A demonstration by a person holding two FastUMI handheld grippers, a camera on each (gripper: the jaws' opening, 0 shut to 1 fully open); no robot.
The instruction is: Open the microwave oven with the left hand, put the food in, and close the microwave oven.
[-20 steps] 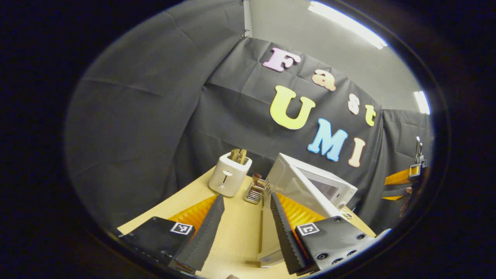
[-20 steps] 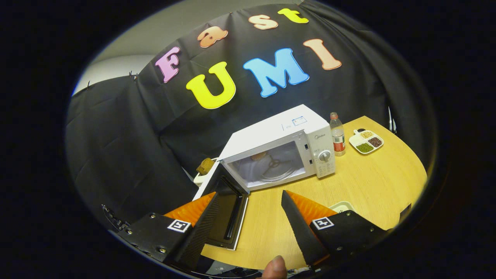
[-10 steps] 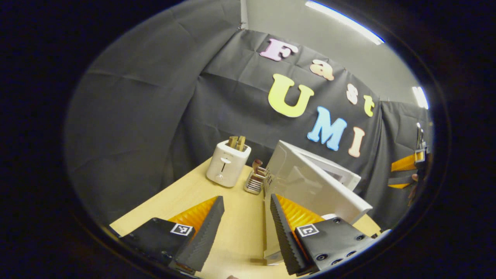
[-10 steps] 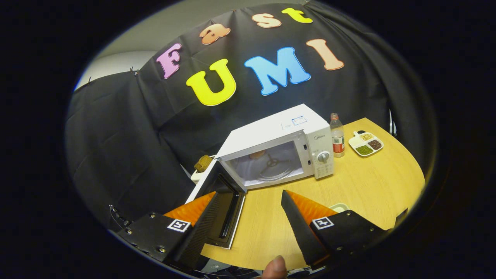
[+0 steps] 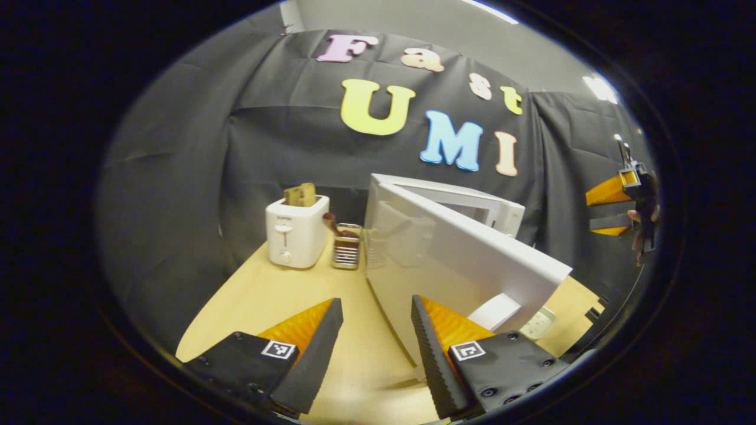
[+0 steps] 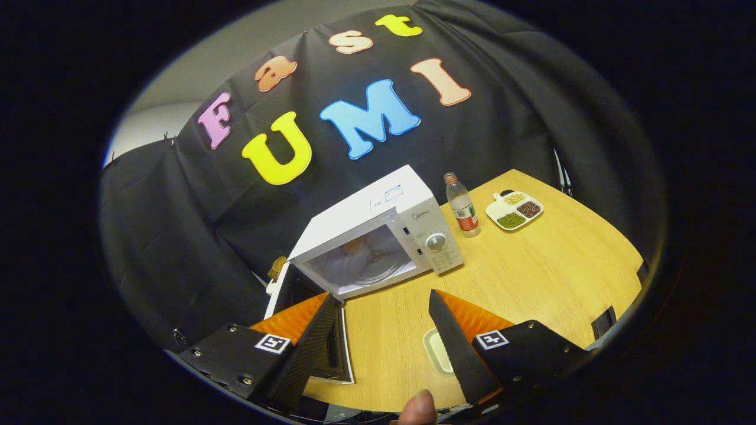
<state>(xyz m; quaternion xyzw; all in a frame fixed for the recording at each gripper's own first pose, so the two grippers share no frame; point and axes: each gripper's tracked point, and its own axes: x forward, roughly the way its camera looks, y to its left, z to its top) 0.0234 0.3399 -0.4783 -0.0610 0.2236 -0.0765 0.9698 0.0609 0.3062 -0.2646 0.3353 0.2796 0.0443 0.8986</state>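
Microwave [image 6: 378, 227] on table [image 6: 549, 271], door [image 6: 307, 321] swung open, bottle [image 6: 462, 205] beside it, perhaps toaster [image 5: 295, 230] behind.

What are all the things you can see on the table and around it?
Microwave: one, white, middle of the table, door swung open.
Toaster: one, white, bread in its slots, left of the microwave.
Metal rack: one, silver, between toaster and microwave.
Bottle: one, clear with red label, right of the microwave.
Divided dish: one, white, holding green, brown and pale bits.
Small tray: one, pale, near table edge.
Table: one, wooden.
Left gripper: black and orange, open.
Right gripper: black and orange, open.
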